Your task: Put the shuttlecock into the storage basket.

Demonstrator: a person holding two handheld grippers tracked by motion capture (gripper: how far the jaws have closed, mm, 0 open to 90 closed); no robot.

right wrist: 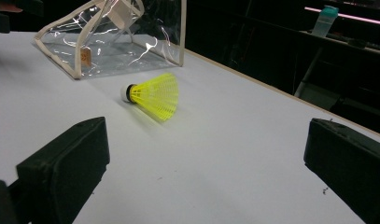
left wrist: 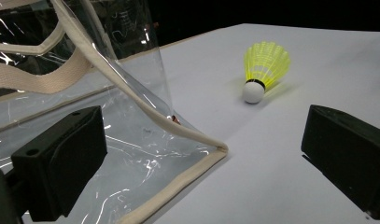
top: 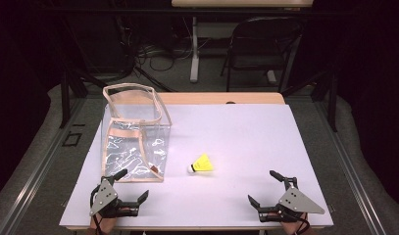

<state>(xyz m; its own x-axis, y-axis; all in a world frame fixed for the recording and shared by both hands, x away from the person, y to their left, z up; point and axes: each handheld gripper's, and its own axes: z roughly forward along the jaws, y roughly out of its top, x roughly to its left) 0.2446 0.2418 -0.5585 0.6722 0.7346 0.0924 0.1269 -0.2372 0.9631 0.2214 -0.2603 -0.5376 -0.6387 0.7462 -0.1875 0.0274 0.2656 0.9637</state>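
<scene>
White table [top: 246, 132]: your left gripper [top: 124, 189] and right gripper [top: 265, 188] gape, holding nothing. Shuttlecock [top: 202, 164] is light; pinch its round white tip softly.

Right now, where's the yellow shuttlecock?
In the high view the shuttlecock lies on its side on the white table, just right of the clear bag, ahead of and between both open grippers.

Black metal folding chair [top: 258, 44] stands on grey floor beyond the white rectangular table [top: 246, 127]. Tangled black cables [top: 153, 54] lie left of it. Teal-capped translucent bottle [right wrist: 325, 21] on a dark far surface.
</scene>
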